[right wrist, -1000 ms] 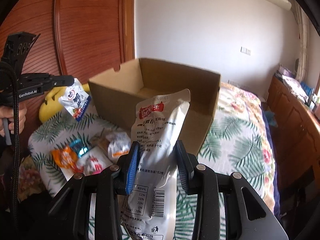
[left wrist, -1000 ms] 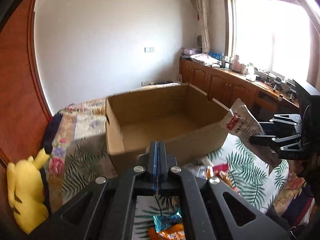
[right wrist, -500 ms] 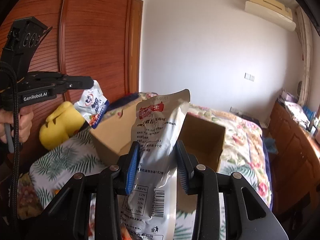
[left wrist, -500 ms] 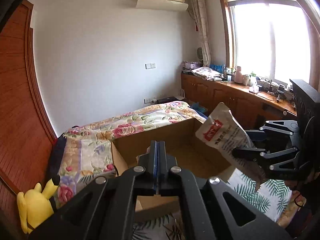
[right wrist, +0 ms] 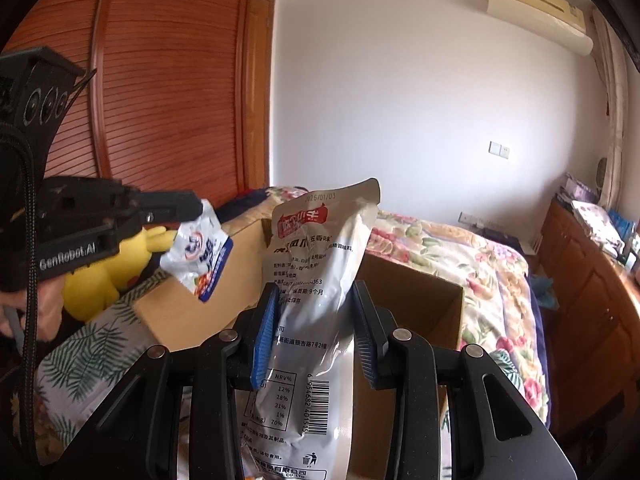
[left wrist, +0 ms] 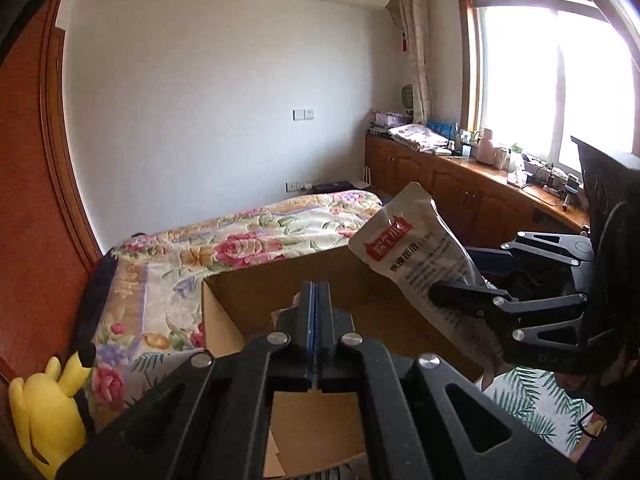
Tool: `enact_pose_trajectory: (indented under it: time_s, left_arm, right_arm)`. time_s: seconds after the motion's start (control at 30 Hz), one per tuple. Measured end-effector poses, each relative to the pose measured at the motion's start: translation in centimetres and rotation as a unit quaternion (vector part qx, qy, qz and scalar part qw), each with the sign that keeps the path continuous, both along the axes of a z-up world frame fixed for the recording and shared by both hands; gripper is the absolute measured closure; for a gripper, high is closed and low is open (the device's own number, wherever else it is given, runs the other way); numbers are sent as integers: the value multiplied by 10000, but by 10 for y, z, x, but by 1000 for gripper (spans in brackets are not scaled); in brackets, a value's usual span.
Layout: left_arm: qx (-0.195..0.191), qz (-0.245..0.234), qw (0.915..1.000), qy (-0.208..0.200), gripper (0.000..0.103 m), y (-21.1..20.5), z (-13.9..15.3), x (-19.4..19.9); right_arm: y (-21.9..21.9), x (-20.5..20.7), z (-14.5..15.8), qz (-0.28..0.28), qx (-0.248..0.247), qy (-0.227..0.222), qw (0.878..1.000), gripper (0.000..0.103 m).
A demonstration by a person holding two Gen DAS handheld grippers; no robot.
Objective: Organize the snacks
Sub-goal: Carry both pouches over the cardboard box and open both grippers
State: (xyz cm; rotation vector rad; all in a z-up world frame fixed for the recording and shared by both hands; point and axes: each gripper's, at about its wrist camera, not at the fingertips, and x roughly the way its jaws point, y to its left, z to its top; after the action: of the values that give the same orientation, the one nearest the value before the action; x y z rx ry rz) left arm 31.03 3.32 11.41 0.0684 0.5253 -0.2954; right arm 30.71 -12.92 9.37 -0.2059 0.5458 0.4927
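An open cardboard box [left wrist: 372, 300] [right wrist: 416, 300] stands on the bed. My right gripper [right wrist: 312, 300] is shut on a tall silver snack bag [right wrist: 316, 264] with a red label, held upright over the box's near side; the bag [left wrist: 416, 260] and that gripper [left wrist: 460, 280] also show at the right of the left wrist view. My left gripper [left wrist: 316, 296] is shut on a small white and blue snack packet [right wrist: 200, 252], which hangs over the box's left edge; the fingers hide the packet in its own view. The left gripper [right wrist: 188, 206] shows in the right wrist view.
A yellow plush toy [left wrist: 44, 408] [right wrist: 108, 268] lies at the bed's left edge by the wooden wardrobe [right wrist: 160, 80]. The floral quilt [left wrist: 256, 236] stretches behind the box. Wooden cabinets [left wrist: 460, 196] with clutter run under the window at the right.
Both grippers have risen and moved forward over the box with their snacks. The loose snacks on the bed have dropped out of sight below.
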Motion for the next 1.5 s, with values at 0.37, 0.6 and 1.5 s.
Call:
enact_pose_trajectory:
  time_s: [0.37,0.6,1.5]
  left_arm:
    - [49,-96,9991,403,103,-11,-47,19]
    - [54,-115,9984,553,103,-17,-63,21]
    - [92,-106,9970,766,80,-20,-83,7]
  right_arm:
    - [-1,19,-40,-238,-121,234,9994,67]
    - [3,23,-47,-363,-302,256,9986,67]
    - [-4,30,-75,-549,-313,1002,9930,58]
